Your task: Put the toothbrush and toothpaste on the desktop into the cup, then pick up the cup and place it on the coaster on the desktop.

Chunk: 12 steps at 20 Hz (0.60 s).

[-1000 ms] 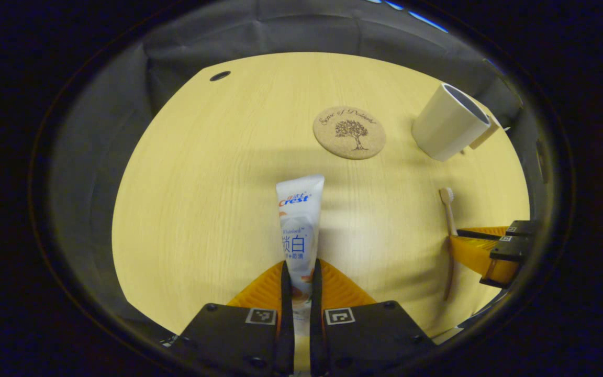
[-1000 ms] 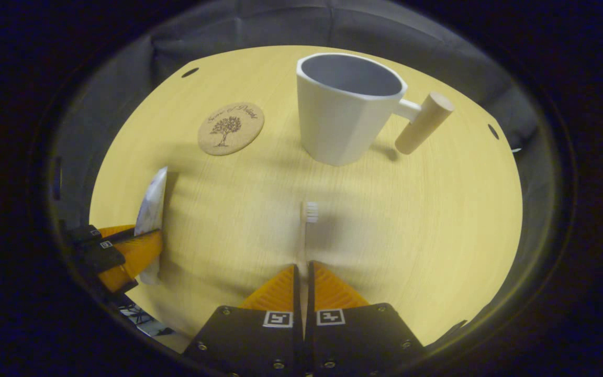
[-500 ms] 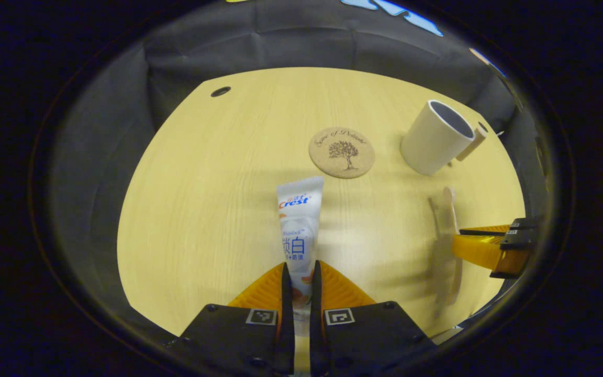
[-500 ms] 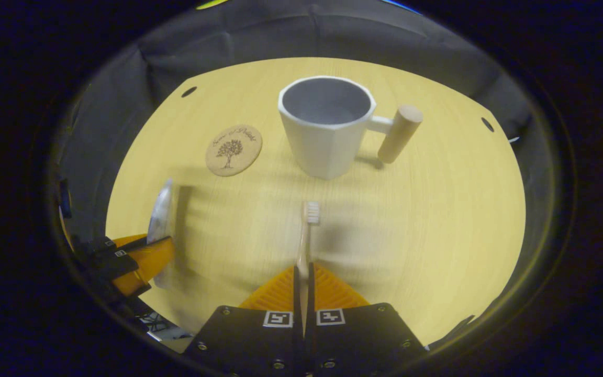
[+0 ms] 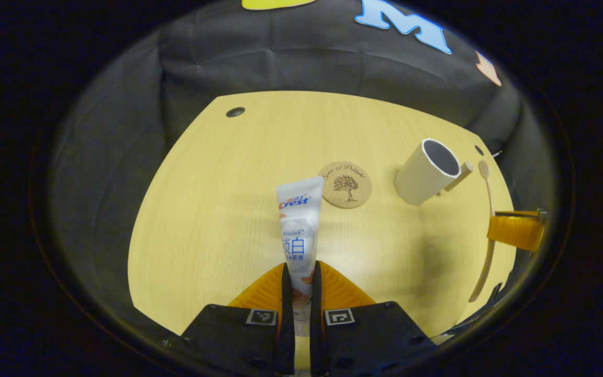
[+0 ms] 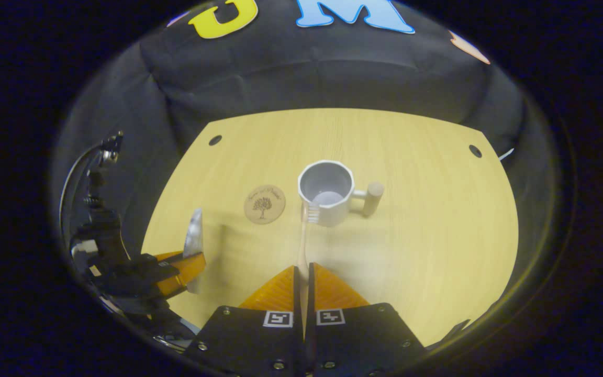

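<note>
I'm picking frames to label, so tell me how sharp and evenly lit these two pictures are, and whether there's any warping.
Left gripper view: toothpaste sharp, desktop edges bowed by the fisheye, soft shadow near the toothbrush. Right gripper view: cup and coaster crisp, dim corners, no harsh glare, toothbrush handle slightly soft close to the lens.

Below me spreads a pale yellow wood-grain desk point(image 5: 218, 209), lit warmly from above with soft shadows across its near half. Small dark round holes point(image 6: 215, 140) sit near its far corners. Behind it hangs the booth's wall point(image 6: 333, 73), a creased black cloth that wraps around both sides.
</note>
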Each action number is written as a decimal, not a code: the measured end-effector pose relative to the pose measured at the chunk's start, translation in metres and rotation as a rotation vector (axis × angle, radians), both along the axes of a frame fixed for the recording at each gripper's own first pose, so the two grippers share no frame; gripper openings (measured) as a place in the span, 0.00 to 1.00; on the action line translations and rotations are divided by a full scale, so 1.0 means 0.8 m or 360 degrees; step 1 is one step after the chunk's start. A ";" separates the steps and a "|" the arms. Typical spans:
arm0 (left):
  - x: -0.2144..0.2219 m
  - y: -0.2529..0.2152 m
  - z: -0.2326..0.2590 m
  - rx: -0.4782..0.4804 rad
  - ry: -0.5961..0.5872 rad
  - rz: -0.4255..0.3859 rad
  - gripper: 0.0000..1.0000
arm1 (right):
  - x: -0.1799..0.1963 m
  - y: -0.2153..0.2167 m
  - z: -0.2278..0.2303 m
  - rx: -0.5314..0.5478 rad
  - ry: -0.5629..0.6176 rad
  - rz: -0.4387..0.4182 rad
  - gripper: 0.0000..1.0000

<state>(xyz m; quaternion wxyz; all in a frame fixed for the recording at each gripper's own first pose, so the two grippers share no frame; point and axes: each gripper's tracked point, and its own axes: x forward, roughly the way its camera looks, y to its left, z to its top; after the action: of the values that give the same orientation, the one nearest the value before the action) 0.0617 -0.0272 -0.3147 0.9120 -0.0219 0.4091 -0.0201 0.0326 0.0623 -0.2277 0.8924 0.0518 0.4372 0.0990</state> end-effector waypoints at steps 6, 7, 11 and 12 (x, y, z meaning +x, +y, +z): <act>-0.003 0.009 0.023 -0.0002 -0.0053 0.0011 0.18 | 0.071 -0.016 0.053 0.0034 -0.0175 -0.0102 0.01; -0.004 0.011 0.026 -0.0004 -0.0058 0.0014 0.19 | 0.083 -0.021 0.056 0.0044 -0.0191 -0.0133 0.02; -0.016 0.026 0.039 0.0000 -0.0066 0.0051 0.19 | 0.141 -0.035 0.062 0.0114 -0.0236 -0.0255 0.02; -0.021 0.032 0.041 -0.0003 -0.0067 0.0073 0.19 | 0.157 -0.037 0.062 0.0142 -0.0245 -0.0285 0.02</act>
<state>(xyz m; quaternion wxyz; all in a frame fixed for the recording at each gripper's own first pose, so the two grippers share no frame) 0.0449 -0.0013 -0.2815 0.9206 -0.0319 0.3893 0.0001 0.1582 0.0327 -0.1779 0.9254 0.1224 0.3561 0.0421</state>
